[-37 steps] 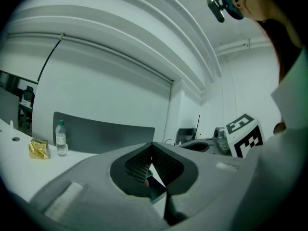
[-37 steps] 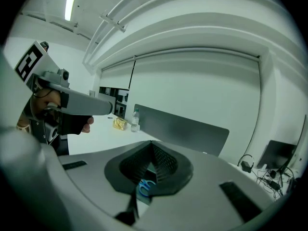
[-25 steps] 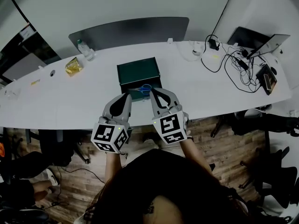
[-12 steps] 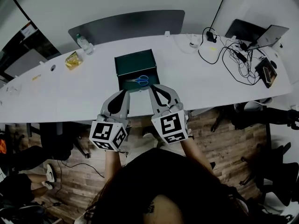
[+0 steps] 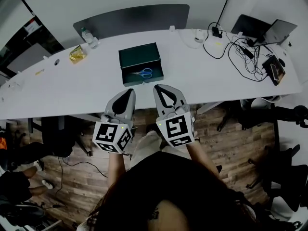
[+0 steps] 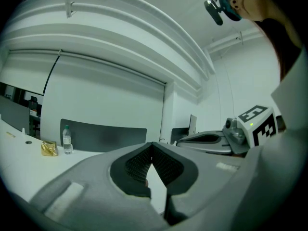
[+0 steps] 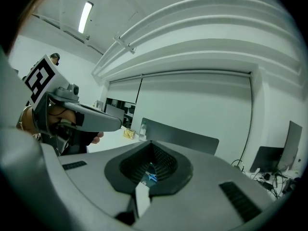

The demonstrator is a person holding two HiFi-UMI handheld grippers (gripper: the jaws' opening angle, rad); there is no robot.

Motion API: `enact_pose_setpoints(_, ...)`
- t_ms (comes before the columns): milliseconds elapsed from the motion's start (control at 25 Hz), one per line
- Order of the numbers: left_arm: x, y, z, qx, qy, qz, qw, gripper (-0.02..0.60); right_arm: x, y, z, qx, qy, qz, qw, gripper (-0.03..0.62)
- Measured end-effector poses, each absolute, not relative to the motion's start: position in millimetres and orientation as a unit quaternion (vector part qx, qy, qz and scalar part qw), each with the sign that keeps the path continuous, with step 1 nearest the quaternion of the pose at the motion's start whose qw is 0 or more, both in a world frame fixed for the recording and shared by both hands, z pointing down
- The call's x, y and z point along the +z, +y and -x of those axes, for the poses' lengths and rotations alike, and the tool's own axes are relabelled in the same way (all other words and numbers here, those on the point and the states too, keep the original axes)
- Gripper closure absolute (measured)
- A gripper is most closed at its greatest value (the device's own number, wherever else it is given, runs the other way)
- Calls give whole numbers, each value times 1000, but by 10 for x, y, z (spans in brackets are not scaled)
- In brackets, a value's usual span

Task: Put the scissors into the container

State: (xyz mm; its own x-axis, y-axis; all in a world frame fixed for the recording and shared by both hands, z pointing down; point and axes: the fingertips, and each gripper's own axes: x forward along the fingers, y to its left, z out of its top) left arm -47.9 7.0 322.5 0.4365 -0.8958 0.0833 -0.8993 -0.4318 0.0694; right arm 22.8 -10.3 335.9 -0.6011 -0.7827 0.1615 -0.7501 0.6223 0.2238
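Dark cloth covers the person's shoulders at the near edge of the head view, above a wood floor (image 5: 231,148). Just beyond, the two hands hold the grippers side by side over the floor, short of the table's near edge, with their marker cubes towards the person. The left gripper (image 5: 130,91) has its jaws closed tip to tip with nothing between them, as its own view shows: the ribbed pads (image 6: 139,165) meet at the front and only the pale table shows behind. The right gripper (image 5: 161,87) is likewise closed and empty. In its own view the pads meet at the tip, and a small blue shape on the table shows through the slit behind them.

Beyond the grippers runs a long white table (image 5: 86,88). A dark green container (image 5: 138,56) sits on it near the middle, open at the top, a little beyond the gripper tips. The scissors (image 5: 143,73), blue-handled, lie flat inside it, towards its near wall.

Further left on the table lie a yellow packet (image 5: 76,54) and a clear bottle (image 5: 87,35). At the far right is a tangle of black cables (image 5: 238,52) and an open laptop (image 5: 276,32). A grey chair back (image 5: 130,19) stands behind the table's far edge.
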Motion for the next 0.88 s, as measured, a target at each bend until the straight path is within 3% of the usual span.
enact_pose_setpoints(880, 3305, 845, 290, 16, -561, -826, 54, 571, 3522, 530, -432, -68, -904, -402, 131, 586)
